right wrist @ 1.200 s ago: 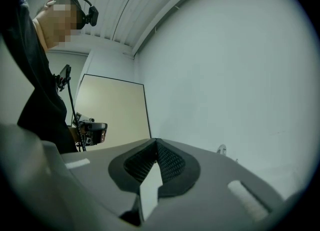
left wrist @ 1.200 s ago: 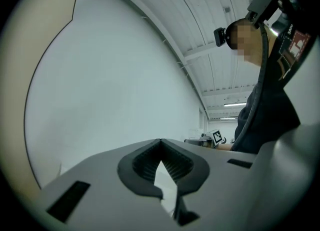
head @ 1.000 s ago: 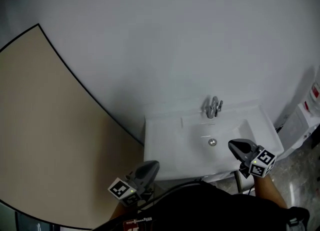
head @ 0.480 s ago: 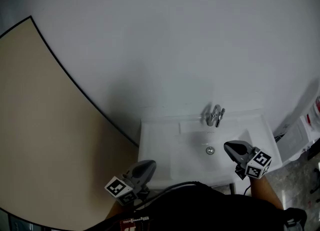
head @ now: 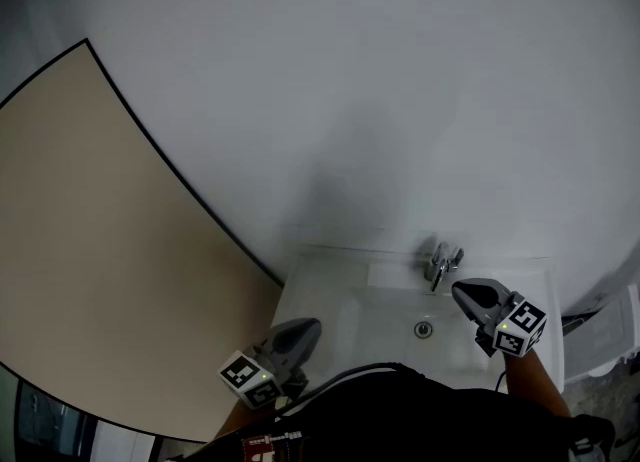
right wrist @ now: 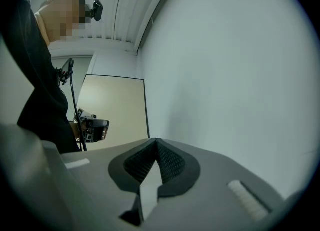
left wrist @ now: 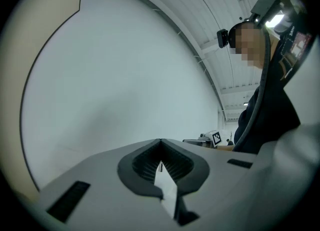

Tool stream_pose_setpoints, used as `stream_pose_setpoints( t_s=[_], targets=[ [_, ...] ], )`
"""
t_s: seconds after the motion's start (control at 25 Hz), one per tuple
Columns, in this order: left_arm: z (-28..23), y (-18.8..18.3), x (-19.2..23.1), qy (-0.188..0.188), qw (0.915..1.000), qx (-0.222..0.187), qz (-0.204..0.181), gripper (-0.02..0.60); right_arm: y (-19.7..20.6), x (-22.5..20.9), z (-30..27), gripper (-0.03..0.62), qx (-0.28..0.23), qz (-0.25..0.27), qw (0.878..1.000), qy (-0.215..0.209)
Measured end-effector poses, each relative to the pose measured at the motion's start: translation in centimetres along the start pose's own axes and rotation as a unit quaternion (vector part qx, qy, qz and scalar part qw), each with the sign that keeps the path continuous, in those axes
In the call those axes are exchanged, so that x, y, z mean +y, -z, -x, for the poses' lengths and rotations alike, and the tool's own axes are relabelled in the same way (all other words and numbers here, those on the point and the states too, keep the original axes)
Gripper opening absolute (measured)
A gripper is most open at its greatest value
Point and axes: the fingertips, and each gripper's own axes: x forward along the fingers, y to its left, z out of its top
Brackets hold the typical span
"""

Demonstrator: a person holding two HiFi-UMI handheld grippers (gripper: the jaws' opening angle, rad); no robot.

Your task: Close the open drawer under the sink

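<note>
White ceramic forms the rectangular washbasin, which is seen from above with a chrome tap at its back edge and a round drain in the bowl. The open drawer under it is shown in no view and is presumably hidden below the basin and the person's dark clothing. The left tool is held level at the basin's front left corner and the right tool over the bowl near the tap, each with its jaws brought together on nothing. With the drawer front unseen, a blind push could be misplaced: the basin rim could be struck, or the drawer jammed askew if pressed off-centre. A plain pale grey wall is faced, with a black-edged beige panel at the left.
</note>
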Motion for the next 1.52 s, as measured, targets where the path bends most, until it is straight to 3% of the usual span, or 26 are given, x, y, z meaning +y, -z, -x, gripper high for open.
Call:
stream_pose_setpoints(
  t_s=[0.16, 0.32, 0.68, 0.84, 1.04, 1.16, 1.32, 1.52],
  targets=[
    [-1.0, 0.0, -0.3, -0.023, 0.9995, 0.020, 0.000, 0.000, 0.1, -1.9, 0.0, 0.000, -0.012, -0.018, 1.000, -0.011],
    [-0.6, -0.1, 2.9, -0.021, 0.9995, 0.019, 0.011, 0.000, 1.3, -1.8, -2.2, 0.000, -0.006, -0.022, 1.000, -0.002],
    [0.2, -1.0, 10.1, 0.063, 0.9977, 0.015, 0.019, 0.000, 0.9, 0.7, -6.2, 0.000, 0.004, -0.019, 0.996, 0.087],
    [-0.1, -0.9, 13.3, 0.123, 0.9913, 0.031, 0.035, 0.000, 0.8, 1.5, -6.4, 0.000, 0.024, -0.028, 0.986, 0.162],
    [-0.1, 0.3, 16.1, 0.165, 0.9841, 0.046, 0.047, 0.000, 1.5, 4.7, -7.1, 0.000, 0.009, -0.061, 0.976, 0.209],
    [-1.1, -0.2, 15.1, 0.202, 0.9767, 0.040, 0.060, 0.000, 2.4, 6.3, -5.9, 0.000, 0.013, -0.060, 0.969, 0.238],
    [-2.1, 1.0, 12.4, 0.228, 0.9707, 0.065, 0.040, 0.000, 2.1, 7.5, -1.9, 0.000, -0.010, -0.068, 0.959, 0.274],
    [-3.7, 0.6, 5.6, 0.272, 0.9596, 0.058, 0.043, 0.000, 2.6, 8.6, 4.8, 0.000, -0.025, -0.063, 0.948, 0.312]
  ],
)
